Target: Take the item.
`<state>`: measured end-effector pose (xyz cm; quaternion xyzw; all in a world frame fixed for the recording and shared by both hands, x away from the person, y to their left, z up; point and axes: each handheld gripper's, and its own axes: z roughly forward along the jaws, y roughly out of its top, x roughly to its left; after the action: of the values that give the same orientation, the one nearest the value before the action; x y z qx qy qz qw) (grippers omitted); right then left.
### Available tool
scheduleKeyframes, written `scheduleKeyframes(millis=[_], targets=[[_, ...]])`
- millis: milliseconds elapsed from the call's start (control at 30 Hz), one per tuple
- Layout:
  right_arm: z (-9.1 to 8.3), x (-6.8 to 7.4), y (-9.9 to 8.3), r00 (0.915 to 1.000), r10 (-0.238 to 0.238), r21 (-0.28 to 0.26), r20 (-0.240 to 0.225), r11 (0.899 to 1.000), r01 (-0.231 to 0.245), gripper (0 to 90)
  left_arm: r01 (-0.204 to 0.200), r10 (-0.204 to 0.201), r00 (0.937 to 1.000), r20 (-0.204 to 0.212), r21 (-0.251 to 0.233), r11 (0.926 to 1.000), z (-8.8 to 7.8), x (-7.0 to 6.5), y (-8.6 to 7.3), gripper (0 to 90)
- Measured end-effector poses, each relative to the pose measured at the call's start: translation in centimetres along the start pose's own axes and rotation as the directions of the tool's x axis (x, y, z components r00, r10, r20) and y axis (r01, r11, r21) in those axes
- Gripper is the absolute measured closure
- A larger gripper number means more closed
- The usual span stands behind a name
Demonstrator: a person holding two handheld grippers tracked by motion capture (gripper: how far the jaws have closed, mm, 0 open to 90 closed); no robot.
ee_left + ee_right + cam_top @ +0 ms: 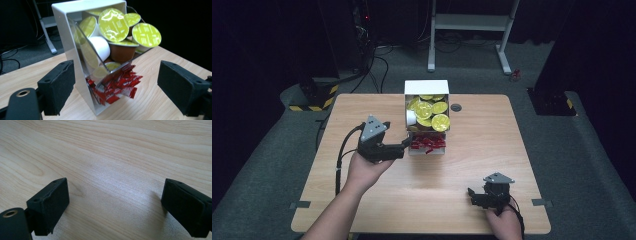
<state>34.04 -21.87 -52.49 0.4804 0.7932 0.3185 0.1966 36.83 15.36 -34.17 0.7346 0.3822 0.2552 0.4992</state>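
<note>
A white dispenser box (427, 87) stands at the table's far middle, its upper bin full of yellow-lidded capsules (432, 114) and its lower tray holding several red sachets (428, 143). My left gripper (406, 143) is just left of the box, pointing right at it, jaws open and empty. In the left gripper view the box (72, 42) sits ahead between the wide-set pads, with the capsules (113, 25) above and the red sachets (117, 86) below. My right gripper (472, 196) rests near the table's front right, open. Its pads (50, 205) frame bare wood.
The wooden table (362, 115) has a small round grommet (456, 107) to the right of the box. A white desk frame (469, 25) stands on the floor beyond the table. Yellow-black striped bases (312, 100) sit at the far left.
</note>
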Motion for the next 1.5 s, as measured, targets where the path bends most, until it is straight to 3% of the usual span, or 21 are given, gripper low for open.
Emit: scheduleKeyframes(millis=[567, 800, 1067, 1500], targets=[[0.0, 0.0, 0.0, 1.0, 0.0, 0.0, 0.0, 1.0, 0.0, 7.8, -0.029, 0.029, 0.9995, 0.008, 0.001, 0.9996, 2.2, -0.4, 2.9, 15.6], [0.0, 0.0, 0.0, 1.0, -0.008, -0.001, -0.001, 1.0, 0.008, 7.8, -0.042, 0.042, 0.999, 0.018, 0.013, 0.999, 3.5, -0.8, 3.4, 15.9], [-0.1, 0.1, -0.1, 1.0, -0.001, 0.002, -0.004, 1.0, 0.001, 7.8, -0.061, 0.061, 0.9981, 0.002, 0.025, 0.9978, 5.1, -1.2, 4.0, 16.6], [-0.1, 0.1, -0.1, 1.0, -0.002, 0.001, -0.005, 1.0, 0.002, 7.8, -0.052, 0.052, 0.9986, -0.009, 0.038, 0.9979, 6.9, -0.8, 4.7, 17.3]])
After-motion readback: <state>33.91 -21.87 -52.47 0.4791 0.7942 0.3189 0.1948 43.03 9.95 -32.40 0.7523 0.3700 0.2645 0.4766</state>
